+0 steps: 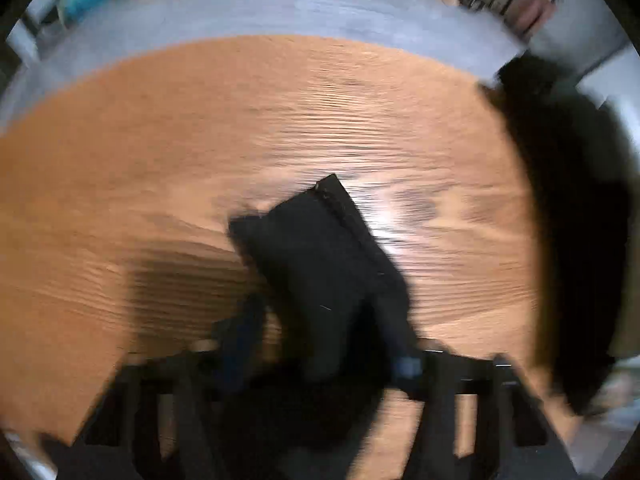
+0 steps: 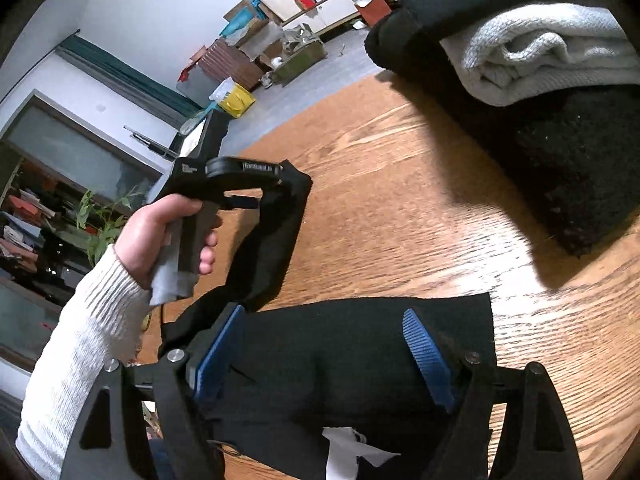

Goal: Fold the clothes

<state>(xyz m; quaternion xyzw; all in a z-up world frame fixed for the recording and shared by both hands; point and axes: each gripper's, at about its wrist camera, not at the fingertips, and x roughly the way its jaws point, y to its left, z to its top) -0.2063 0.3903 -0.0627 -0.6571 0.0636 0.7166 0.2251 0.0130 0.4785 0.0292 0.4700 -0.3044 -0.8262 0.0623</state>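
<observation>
Worktop (image 2: pixel 400 184): orange-brown wood grain, fills both views. Stack of folded clothes (image 2: pixel 560 92) at far right: black knit below, pale grey piece between, dark piece on top. Black garment (image 2: pixel 360 360) spread on near worktop, white label showing, one strip lifted up to left. Left tool (image 2: pixel 280 178) in bare hand (image 2: pixel 160 232) with white ribbed sleeve, jaws nearly closed, pinching raised strip of black garment. Right tool (image 2: pixel 320 344): blue pads wide apart, straddling garment, not pressing it.
</observation>
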